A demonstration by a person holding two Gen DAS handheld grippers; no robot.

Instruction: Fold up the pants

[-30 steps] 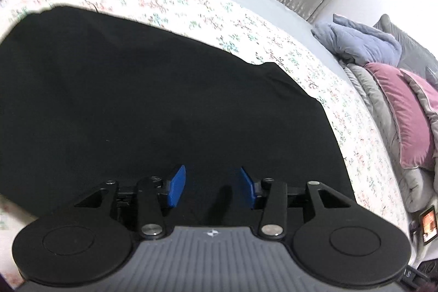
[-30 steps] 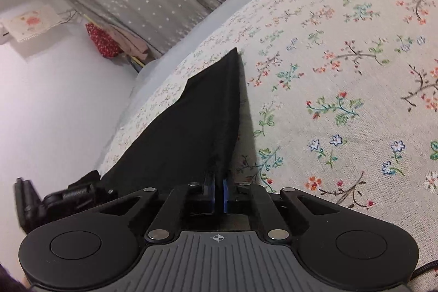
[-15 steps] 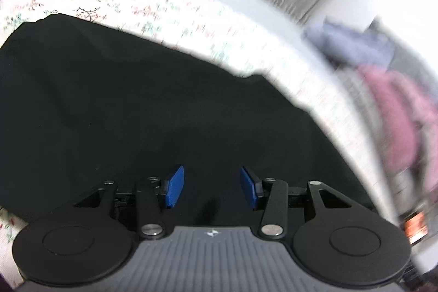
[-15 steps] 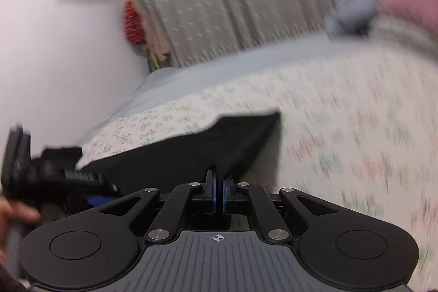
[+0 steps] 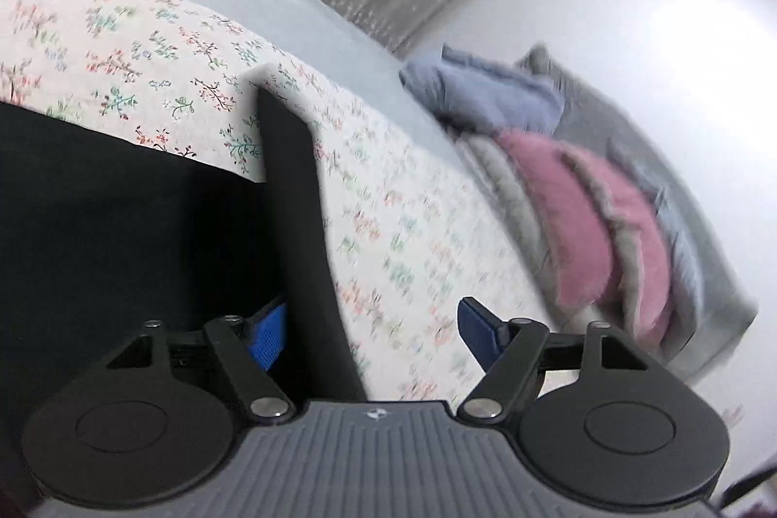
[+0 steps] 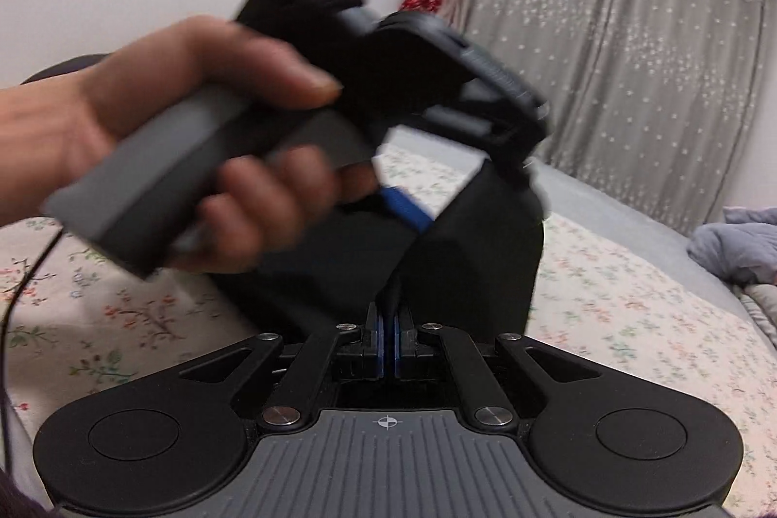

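Black cloth, soft and limp: pants (image 5: pixel 121 226), light by my judgement, no stiffness, sags wherever unsupported. Best taken at an edge or corner, pinched through all layers.

Location: spread on the floral bedspread (image 5: pixel 145 47), one fold (image 6: pixel 485 256) lifted upright off the bed.

Look: plain matte black, no seams or pockets legible.

My right tool (image 6: pixel 388 333): clamped tight on the lifted fold.

My left tool (image 5: pixel 371 331): jaws opening, raised fold passing between them, touching the left pad (image 5: pixel 267 338); nothing gripped.
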